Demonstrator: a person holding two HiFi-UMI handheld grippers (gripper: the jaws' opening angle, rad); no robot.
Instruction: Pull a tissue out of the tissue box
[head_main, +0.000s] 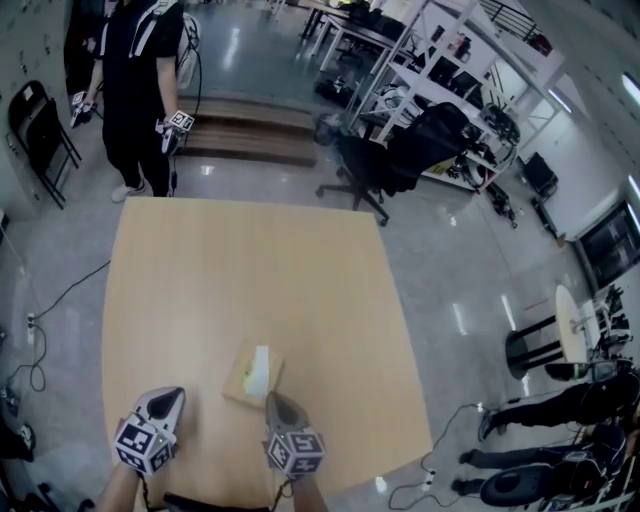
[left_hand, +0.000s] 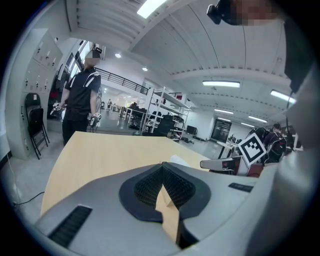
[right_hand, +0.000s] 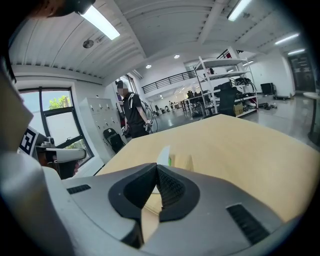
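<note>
Box: the box (head_main: 250, 378) lay on the desk (head_main: 200, 280), just ahead of your right gripper (head_main: 272, 398).
Tissue: the tissue (right_hand: 164, 154) stood up from the slot, just beyond the right jaw tips.
Long axis: it ran away from you, roughly along the right jaws' line.
Right jaws: clenched, empty.
Left gripper: your left gripper (head_main: 172, 393) sat further off, with the box to its right; jaws clenched, empty.
Nearer hand: your right, I'd judge.
</note>
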